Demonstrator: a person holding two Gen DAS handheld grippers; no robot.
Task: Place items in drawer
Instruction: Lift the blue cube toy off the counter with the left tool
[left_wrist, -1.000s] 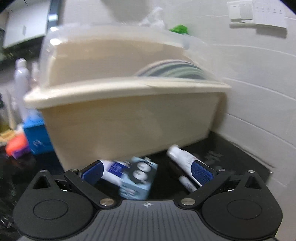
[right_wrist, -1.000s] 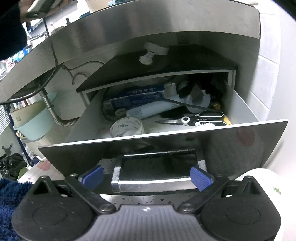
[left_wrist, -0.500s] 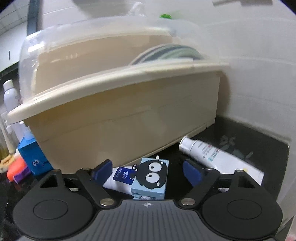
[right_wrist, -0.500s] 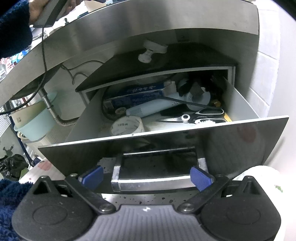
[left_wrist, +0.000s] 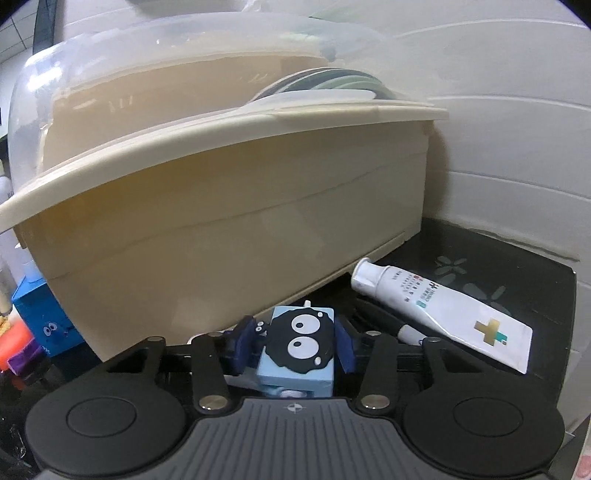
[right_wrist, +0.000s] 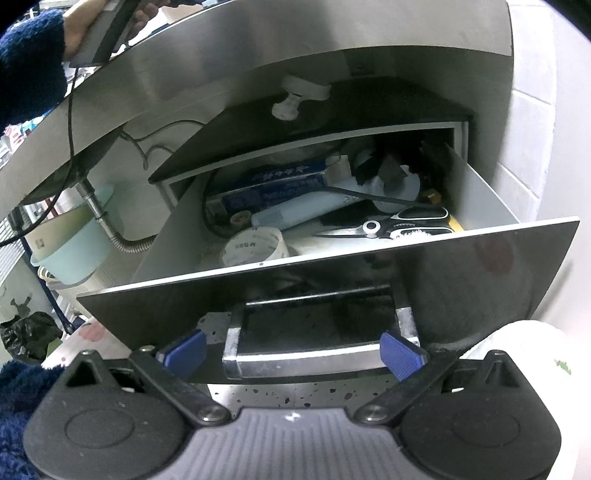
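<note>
On the black counter lies a small light-blue box (left_wrist: 301, 365) with a black cartoon face. My left gripper (left_wrist: 293, 338) is closing on it, and its blue pads (left_wrist: 243, 339) press against both sides of the box. A white tube (left_wrist: 439, 306) and a pen (left_wrist: 406, 334) lie to the right of it. In the right wrist view the drawer (right_wrist: 461, 266) stands pulled out. My right gripper (right_wrist: 291, 352) is open, its pads on either side of the metal handle (right_wrist: 314, 360) without touching it.
A big beige dish box (left_wrist: 221, 229) with a clear lid rises right behind the cartoon box. A dark blue carton (left_wrist: 44, 317) sits at the far left. The drawer holds scissors (right_wrist: 391, 227), a tape roll (right_wrist: 255, 245) and a long blue box (right_wrist: 280, 182). A person's hand (right_wrist: 77, 33) shows at top left.
The left gripper's fingers have come together from wide apart onto the light-blue box, and the gripper has dropped closer to the counter. The right gripper and the drawer have stayed put.
</note>
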